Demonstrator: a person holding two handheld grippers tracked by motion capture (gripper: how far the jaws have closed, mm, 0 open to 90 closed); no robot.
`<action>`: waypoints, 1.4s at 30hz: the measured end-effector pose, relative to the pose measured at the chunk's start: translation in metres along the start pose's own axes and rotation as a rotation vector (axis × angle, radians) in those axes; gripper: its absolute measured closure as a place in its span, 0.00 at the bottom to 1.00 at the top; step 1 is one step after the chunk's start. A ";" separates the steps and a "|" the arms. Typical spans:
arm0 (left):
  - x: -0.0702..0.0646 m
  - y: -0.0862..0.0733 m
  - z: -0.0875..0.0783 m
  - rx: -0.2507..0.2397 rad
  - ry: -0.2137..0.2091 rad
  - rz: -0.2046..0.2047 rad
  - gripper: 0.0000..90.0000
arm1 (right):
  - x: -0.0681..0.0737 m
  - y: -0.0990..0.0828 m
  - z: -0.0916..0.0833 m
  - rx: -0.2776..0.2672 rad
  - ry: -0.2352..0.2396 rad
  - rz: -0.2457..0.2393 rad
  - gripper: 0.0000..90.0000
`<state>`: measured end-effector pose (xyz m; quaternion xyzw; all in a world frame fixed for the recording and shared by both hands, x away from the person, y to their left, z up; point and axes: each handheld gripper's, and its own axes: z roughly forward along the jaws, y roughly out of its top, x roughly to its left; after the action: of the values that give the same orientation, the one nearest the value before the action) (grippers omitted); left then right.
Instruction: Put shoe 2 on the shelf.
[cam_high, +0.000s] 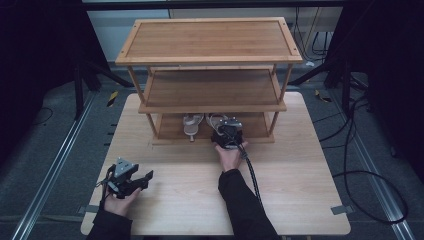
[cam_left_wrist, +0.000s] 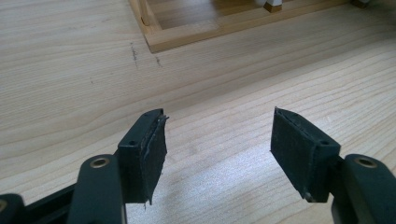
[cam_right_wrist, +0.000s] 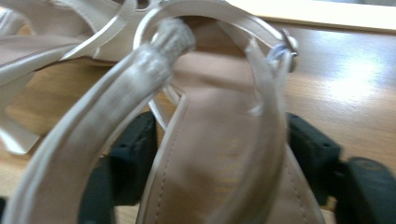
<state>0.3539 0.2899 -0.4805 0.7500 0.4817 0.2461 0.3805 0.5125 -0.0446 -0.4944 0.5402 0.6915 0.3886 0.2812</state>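
Note:
Two pale strappy sandals lie on the bottom shelf of a three-tier wooden shoe rack. One sandal rests left of centre. The other sandal lies just ahead of my right gripper, which reaches in at the shelf's front edge. In the right gripper view this sandal's sole and straps sit between the two black jaws of my right gripper, whose pads stand at its sides, not pressing on it. My left gripper hovers over the table's near left part, where the left gripper is open and holds nothing.
The rack stands at the far middle of a light wooden table. Its bottom frame corner lies ahead of my left gripper. The upper two shelves carry nothing. Cables trail on the floor to the right.

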 end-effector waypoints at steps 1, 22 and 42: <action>0.000 0.000 0.000 0.003 0.001 0.001 0.38 | -0.001 0.000 -0.002 -0.018 0.009 -0.007 0.34; -0.003 -0.001 0.000 0.008 -0.004 0.014 0.39 | -0.013 -0.038 -0.053 0.002 0.156 -0.095 0.45; -0.001 -0.002 0.000 0.008 -0.003 0.009 0.40 | 0.011 -0.014 -0.023 0.000 0.148 -0.111 0.86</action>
<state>0.3525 0.2890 -0.4818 0.7542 0.4787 0.2447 0.3771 0.4839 -0.0405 -0.4936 0.4708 0.7391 0.4114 0.2506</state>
